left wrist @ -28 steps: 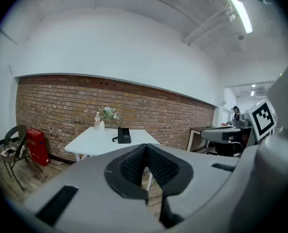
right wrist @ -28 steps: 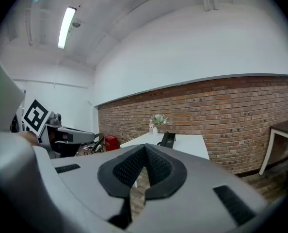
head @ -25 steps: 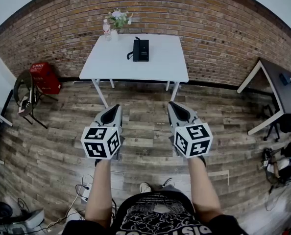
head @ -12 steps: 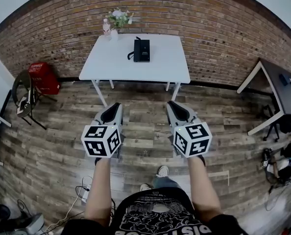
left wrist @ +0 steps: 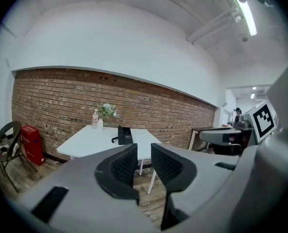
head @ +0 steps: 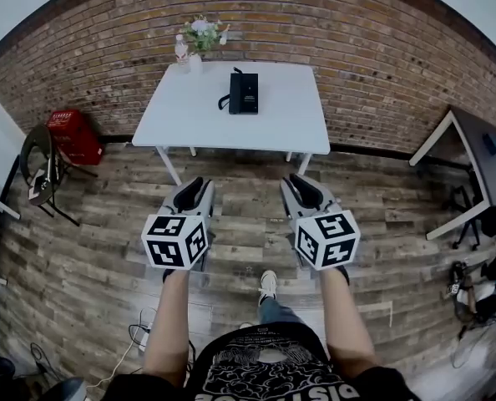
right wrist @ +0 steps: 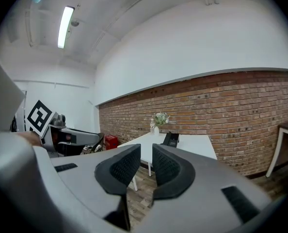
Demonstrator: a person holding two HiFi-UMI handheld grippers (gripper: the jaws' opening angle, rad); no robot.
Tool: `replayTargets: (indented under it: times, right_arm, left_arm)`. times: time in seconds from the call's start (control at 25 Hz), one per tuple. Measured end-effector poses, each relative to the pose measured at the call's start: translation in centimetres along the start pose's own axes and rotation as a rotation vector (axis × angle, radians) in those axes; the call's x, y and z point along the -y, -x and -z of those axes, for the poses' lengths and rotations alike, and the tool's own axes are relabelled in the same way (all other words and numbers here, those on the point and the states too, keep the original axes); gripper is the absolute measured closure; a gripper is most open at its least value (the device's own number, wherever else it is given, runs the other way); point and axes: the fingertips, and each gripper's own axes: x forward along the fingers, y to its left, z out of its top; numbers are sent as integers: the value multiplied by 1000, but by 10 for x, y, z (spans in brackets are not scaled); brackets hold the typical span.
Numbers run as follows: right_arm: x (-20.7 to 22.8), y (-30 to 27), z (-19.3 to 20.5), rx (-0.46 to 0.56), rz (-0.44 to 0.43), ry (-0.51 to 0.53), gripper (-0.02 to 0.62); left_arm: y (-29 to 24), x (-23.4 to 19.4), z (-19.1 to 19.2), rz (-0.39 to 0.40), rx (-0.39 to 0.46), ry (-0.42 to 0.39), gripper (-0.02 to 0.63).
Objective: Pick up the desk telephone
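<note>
Against the far red-brick wall (head: 356, 32), the head view shows one white rectangular table (head: 189, 115) on a wood-plank floor (head: 248, 224). One black desk telephone (head: 243, 93) lies near the middle of the table's back half. It is a flat oblong set with a dark cord looping off its left side. At the table's back left corner, one white vase of pale flowers (head: 199, 38) and one small clear bottle (head: 181, 50) stand just beside each other. One red box (head: 74, 134) sits on the floor to the left. Two grey grippers, the left gripper (head: 189, 192) and the right gripper (head: 302, 189), are held over the floor on bare forearms, well apart from the table.

Only this view shows the person's arms, black printed shirt and one shoe.

Left gripper view: the ribbed black jaws have just been opening and stand slightly apart, with nothing between them. The telephone rises as a sloped wedge on the tabletop beyond. One ceiling strip light (left wrist: 246, 11) shows here, which the head view lacks.

Right gripper view: these jaws too have just been opening, a narrow gap between them and nothing in it. The table, flowers and telephone appear from the other side.
</note>
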Motion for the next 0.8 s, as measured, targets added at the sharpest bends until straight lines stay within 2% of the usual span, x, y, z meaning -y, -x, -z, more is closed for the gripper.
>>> replayTargets:
  times: [0.8]
  right_arm:
    - [110,-120,-16,-44,-82,-27,446]
  left_arm:
    - [-149,-34,-34,-47,-44,40,403]
